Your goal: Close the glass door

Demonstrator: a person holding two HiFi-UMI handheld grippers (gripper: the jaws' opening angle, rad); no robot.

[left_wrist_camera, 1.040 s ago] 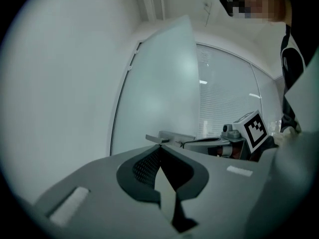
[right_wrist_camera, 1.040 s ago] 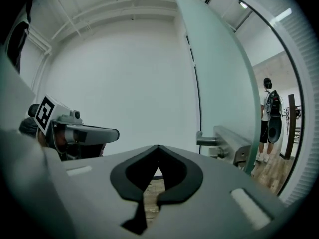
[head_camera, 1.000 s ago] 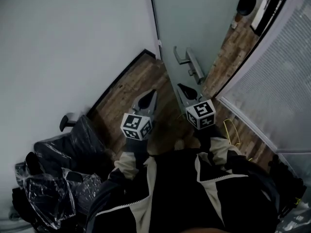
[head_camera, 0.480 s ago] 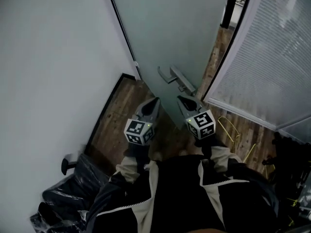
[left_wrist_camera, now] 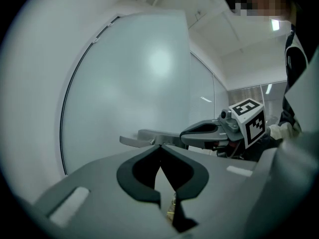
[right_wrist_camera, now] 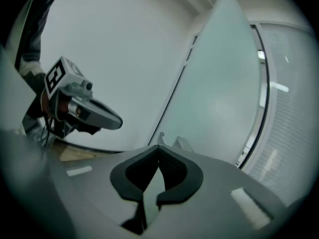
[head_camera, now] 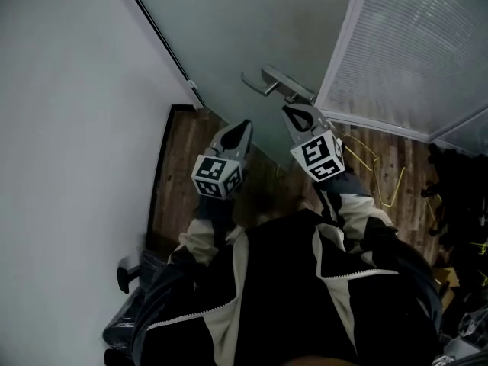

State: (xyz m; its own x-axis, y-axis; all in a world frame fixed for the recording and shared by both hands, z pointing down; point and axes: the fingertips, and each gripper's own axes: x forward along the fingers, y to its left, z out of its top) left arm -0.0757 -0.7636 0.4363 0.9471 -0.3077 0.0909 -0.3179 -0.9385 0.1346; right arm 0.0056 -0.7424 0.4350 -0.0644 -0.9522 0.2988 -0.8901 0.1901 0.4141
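A frosted glass door stands ahead, between a plain white wall on the left and a ribbed translucent panel on the right. A silver metal lever handle sits near the door's right edge. The right gripper, jaws closed on nothing, points just beside that handle. The left gripper, jaws also closed and empty, hovers near it above the dark wooden floor.

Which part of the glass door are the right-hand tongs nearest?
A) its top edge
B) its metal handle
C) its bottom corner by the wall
B: the head view shows the shut right tongs pointing at the metal handle just beyond their tips.
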